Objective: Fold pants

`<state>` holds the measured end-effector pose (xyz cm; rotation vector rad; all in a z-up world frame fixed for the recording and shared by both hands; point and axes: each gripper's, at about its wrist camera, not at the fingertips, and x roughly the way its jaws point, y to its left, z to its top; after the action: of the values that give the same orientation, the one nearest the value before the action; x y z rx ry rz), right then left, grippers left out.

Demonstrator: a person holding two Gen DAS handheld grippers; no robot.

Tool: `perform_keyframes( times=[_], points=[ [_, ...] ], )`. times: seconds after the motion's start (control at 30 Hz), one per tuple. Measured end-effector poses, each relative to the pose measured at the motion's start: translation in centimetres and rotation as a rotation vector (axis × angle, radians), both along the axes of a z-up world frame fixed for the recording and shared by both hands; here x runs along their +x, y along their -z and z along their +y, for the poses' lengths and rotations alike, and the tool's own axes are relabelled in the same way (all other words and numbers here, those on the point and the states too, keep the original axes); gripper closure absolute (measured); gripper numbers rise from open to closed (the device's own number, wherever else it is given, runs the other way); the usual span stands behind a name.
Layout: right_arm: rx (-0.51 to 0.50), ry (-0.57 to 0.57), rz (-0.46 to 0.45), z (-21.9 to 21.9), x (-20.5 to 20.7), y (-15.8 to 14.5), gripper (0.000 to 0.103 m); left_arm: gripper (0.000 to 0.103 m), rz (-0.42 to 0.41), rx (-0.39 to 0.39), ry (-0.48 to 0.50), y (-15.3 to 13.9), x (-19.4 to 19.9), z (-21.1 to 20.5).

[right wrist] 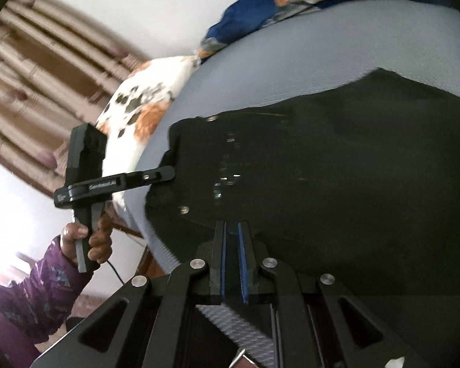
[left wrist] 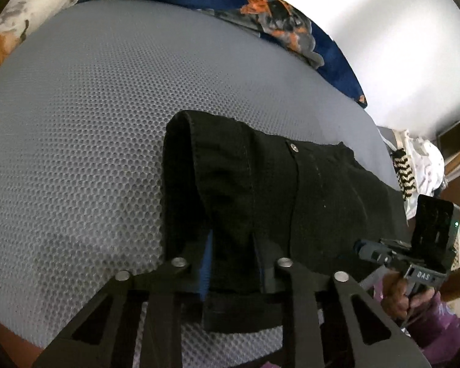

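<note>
Black pants lie on a grey mesh bed surface, waistband end towards me, metal button showing. My left gripper has its blue-padded fingers closed around a fold of the waistband, and cloth hangs below them. In the right wrist view the pants spread across the bed. My right gripper has its fingers nearly together at the pants' near edge; whether cloth is pinched between them is unclear. The left gripper also shows there, clamped on the waistband corner.
A blue floral blanket and a white-orange pillow lie at the bed's far edge. A pile of white and striped clothes sits off the right side. The right gripper's handle and hand are near the bed edge.
</note>
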<state>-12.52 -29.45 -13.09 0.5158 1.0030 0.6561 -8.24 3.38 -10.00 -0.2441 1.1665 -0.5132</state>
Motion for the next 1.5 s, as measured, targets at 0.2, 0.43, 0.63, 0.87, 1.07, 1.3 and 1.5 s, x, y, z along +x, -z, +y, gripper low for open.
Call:
perform_keyframes(
  times=[0.2, 0.43, 0.63, 0.87, 1.07, 1.3, 1.5],
  points=[
    [0.065, 0.032, 0.021, -1.2, 0.3, 1.8, 0.093, 0.082, -0.143, 0.038, -0.02, -3.3, -0.2, -0.6],
    [0.124, 0.012, 0.013, -2.4, 1.0, 1.3, 0.093, 0.076, -0.079, 0.038, -0.093, 1.5, -0.3, 0.4],
    [-0.043, -0.01, -0.14, -8.5, 5.1, -4.0, 0.093, 0.047, -0.07, 0.016, -0.159, -0.4, -1.0, 2.0],
    [-0.117, -0.155, -0.053, -11.5, 12.1, -2.0, 0.093, 0.046, -0.204, 0.044, -0.237, -5.4, -2.9, 0.8],
    [-0.106, -0.315, 0.007, -10.1, 14.1, 0.3, 0.093, 0.046, -0.134, 0.069, -0.152, -3.0, -2.3, -3.8],
    [-0.057, -0.424, -0.001, -7.2, 15.9, 0.4, 0.093, 0.046, -0.083, 0.091, -0.175, 0.0, -2.6, -4.2],
    [-0.072, -0.44, -0.096, -5.9, 16.4, -0.7, 0.1, 0.046, -0.093, 0.104, -0.19, 0.0, -3.2, -4.2]
  ],
)
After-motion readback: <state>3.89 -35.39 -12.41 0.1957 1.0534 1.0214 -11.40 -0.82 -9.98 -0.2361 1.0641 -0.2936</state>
